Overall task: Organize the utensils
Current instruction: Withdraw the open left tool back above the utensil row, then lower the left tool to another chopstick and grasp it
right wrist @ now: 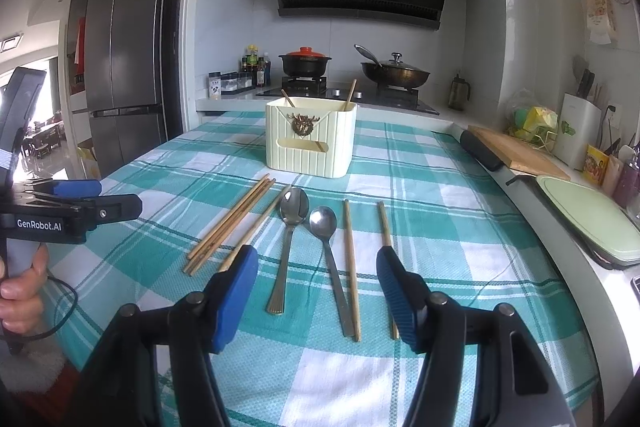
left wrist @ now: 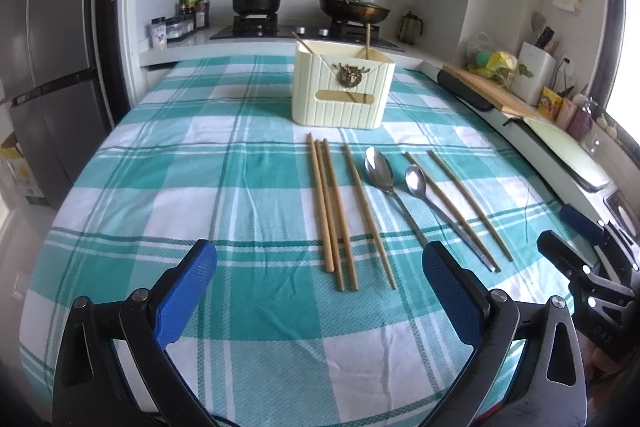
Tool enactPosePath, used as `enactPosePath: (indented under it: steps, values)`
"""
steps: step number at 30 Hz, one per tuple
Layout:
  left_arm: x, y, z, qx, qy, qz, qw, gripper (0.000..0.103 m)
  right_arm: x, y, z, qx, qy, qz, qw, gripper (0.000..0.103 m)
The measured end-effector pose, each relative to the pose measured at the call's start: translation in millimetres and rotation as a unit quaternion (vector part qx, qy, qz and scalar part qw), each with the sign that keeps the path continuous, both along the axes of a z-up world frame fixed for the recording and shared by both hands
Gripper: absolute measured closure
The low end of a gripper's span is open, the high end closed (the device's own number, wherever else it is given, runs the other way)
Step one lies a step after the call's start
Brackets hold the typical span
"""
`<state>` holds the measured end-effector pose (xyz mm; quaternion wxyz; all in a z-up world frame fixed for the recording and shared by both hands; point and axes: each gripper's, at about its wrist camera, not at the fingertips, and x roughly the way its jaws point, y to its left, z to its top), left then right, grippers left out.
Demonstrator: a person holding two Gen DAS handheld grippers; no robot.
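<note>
A home kitchen: fridge [right wrist: 120, 67] at left, a stove with a pot [right wrist: 305, 61] and a wok [right wrist: 394, 73] at the back, and in front a worktop [left wrist: 132, 187] under a teal-and-white checked cloth. On it, left to right, lie three chopsticks [left wrist: 330, 215] bunched together, a single chopstick [left wrist: 370, 215], a large spoon [left wrist: 386, 181], a small spoon [left wrist: 430, 201] and two more separate chopsticks [left wrist: 470, 205]. All point their long axes away from the person, toward the cream holder [left wrist: 342, 89] standing just beyond them, where two chopsticks already lean.

The left gripper [left wrist: 320, 291] hovers above the near cloth, jaws wide and empty, with the bunched chopsticks straight ahead between its fingers. The right gripper [right wrist: 318, 295] is likewise wide and empty, framing the handles of both spoons and one chopstick; the rightmost chopstick runs under its right finger [right wrist: 396, 291].

By this layout the left is nearer the bundle, the right nearer the spoons, and either grasp would likely need to close across the shafts.

Only the right wrist view shows the spoon handles to their tips, plus the person's hand [right wrist: 22, 279] on the left tool. The left view alone shows the bundle's near ends unobstructed.
</note>
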<state>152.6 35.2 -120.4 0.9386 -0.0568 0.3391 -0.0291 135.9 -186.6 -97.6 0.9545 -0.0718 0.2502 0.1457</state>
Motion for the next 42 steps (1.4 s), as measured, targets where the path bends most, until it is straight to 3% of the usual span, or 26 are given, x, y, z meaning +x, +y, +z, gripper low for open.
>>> enactPosePath:
  steps: [12,19,31,39,42]
  values:
    - [15,10,-22,-0.013,0.044,0.015,0.9988,0.001,11,-6,-14,0.008,0.03,-0.011,0.999,0.04]
    - [58,21,-29,-0.013,0.071,0.012,0.9973,0.001,14,-11,-19,0.012,0.041,-0.02,0.999,0.04]
    - [139,20,-56,0.049,0.105,0.01,0.9932,0.001,20,-17,-22,0.017,0.052,-0.028,0.998,0.04]
    - [162,6,-78,0.106,0.13,0.011,0.9857,0.001,27,-22,-24,0.022,0.058,-0.035,0.997,0.04]
    - [164,8,-82,0.099,0.133,0.013,0.986,0.0,29,-23,-24,0.023,0.061,-0.037,0.997,0.04]
